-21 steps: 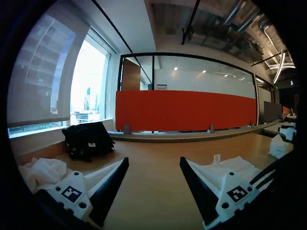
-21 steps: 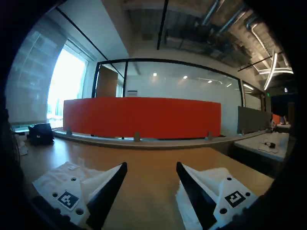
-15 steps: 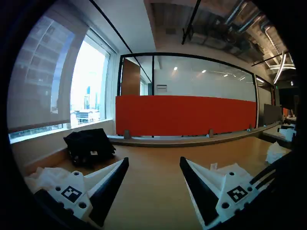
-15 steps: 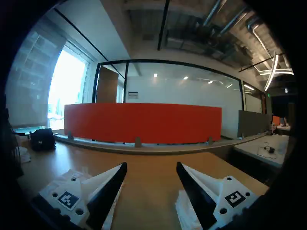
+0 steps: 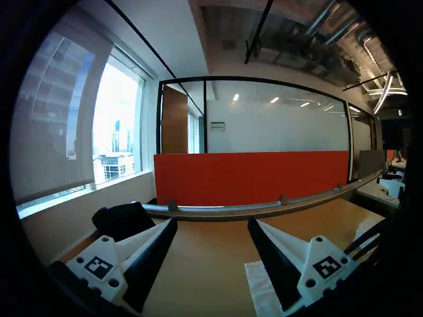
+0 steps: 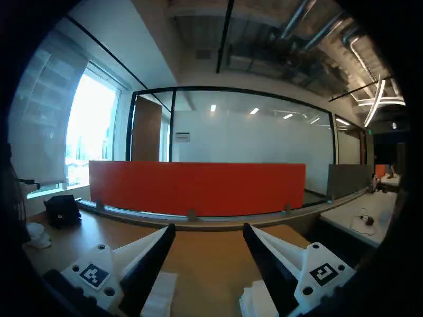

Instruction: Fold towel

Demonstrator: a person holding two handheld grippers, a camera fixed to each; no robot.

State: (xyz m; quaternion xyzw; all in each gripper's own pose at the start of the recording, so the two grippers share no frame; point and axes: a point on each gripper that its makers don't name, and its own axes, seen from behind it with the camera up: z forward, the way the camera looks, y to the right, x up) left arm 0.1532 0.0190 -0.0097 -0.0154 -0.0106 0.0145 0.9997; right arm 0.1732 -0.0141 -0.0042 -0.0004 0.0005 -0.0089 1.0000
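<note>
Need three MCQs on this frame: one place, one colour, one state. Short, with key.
1. The black bag sits:
A) on the table, near the window wall
B) on a chair
C) on the floor

2. The desk partition is:
A) blue
B) grey
C) orange

3. The left gripper is:
A) shut tight
B) open
C) shut on the bag

Key:
1 A: it rests at the table's far left, below the window.
2 C: the panel is plainly orange.
3 B: its fingers stand apart with bare table between them, and the white towel lies flat.
</note>
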